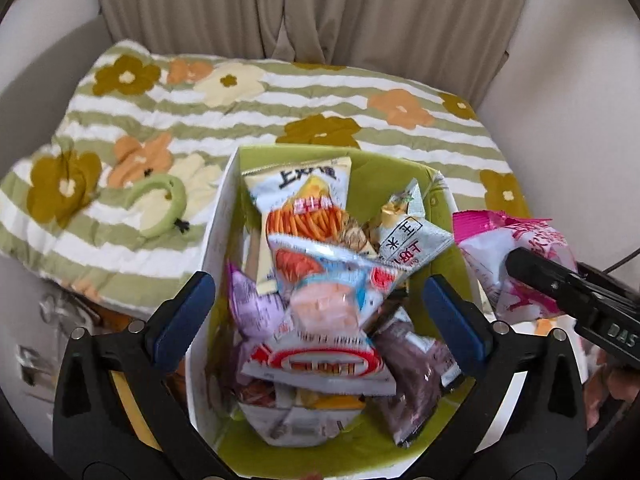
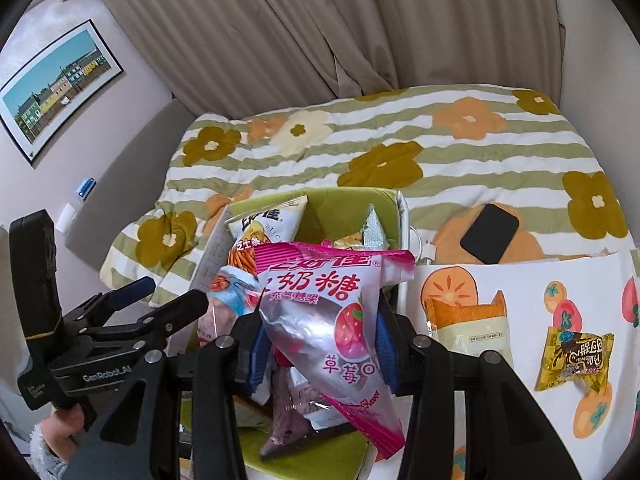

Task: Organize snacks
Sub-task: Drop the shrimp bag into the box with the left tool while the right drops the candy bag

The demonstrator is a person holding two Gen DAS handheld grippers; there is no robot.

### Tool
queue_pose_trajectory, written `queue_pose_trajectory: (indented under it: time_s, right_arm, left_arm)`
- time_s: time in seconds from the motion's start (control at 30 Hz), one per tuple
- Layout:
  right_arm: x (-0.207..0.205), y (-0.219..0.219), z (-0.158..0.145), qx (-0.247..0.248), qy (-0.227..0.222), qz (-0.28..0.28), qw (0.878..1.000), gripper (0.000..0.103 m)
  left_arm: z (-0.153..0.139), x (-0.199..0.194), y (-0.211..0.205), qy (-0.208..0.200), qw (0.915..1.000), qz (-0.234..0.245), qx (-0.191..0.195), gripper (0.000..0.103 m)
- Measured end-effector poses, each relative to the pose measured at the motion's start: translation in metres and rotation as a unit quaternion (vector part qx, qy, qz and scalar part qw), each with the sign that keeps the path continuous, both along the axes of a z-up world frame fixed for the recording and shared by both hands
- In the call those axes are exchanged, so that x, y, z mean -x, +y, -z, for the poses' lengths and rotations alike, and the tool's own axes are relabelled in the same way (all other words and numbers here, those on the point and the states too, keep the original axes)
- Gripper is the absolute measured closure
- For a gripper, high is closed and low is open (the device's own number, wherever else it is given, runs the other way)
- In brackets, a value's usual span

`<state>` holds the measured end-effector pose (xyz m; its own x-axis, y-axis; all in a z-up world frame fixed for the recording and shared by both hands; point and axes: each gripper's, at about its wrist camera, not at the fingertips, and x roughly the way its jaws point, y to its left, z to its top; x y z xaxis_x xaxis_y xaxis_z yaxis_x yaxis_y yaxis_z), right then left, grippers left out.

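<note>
A white box with a green lining (image 1: 216, 216) (image 2: 402, 216) sits on the bed, filled with several snack bags. My right gripper (image 2: 320, 340) is shut on a pink strawberry candy bag (image 2: 332, 308) and holds it above the box's near right side; the bag (image 1: 504, 256) also shows at the right of the left wrist view. My left gripper (image 1: 316, 312) is open and empty, hovering over the box, above a red and white packet (image 1: 320, 364). In the right wrist view the left gripper (image 2: 160, 296) is at the left.
A flowered, striped quilt (image 1: 280, 96) covers the bed. A white sheet with fruit prints (image 2: 532, 280) right of the box carries an orange-topped packet (image 2: 468, 324) and a yellow candy bag (image 2: 576, 360). A black phone-like slab (image 2: 490, 234) lies on the quilt. A green ring (image 1: 164, 208) lies left of the box.
</note>
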<state>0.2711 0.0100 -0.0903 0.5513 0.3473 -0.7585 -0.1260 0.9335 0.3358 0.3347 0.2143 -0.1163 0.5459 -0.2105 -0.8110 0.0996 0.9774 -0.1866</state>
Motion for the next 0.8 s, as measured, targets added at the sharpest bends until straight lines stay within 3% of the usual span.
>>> queue_pose_trajectory:
  time_s: [0.1, 0.5, 0.53, 0.63, 0.8]
  right_arm:
    - [-0.002, 0.004, 0.002, 0.008, -0.002, -0.005, 1.000, 0.062]
    - [-0.040, 0.029, 0.021, -0.002, 0.007, -0.018, 1.000, 0.060]
    - [-0.042, 0.031, 0.024, -0.003, 0.009, -0.018, 1.000, 0.056]
    - [-0.037, 0.032, 0.025, 0.000, -0.011, -0.021, 1.000, 0.000]
    - [-0.022, 0.037, 0.025, 0.016, -0.048, -0.057, 0.997, 0.000]
  left_arm:
    - [0.002, 0.012, 0.012, -0.001, 0.9996, -0.017, 0.023, 0.000]
    - [0.008, 0.024, 0.026, 0.004, 0.9987, -0.051, 0.005, 0.000]
    - [0.010, 0.023, 0.026, 0.005, 0.9986, -0.052, 0.003, 0.000]
    - [0.013, 0.024, 0.021, 0.007, 0.9987, -0.049, -0.005, 0.000]
    - [0.026, 0.030, 0.014, 0.019, 0.9988, -0.044, -0.012, 0.000]
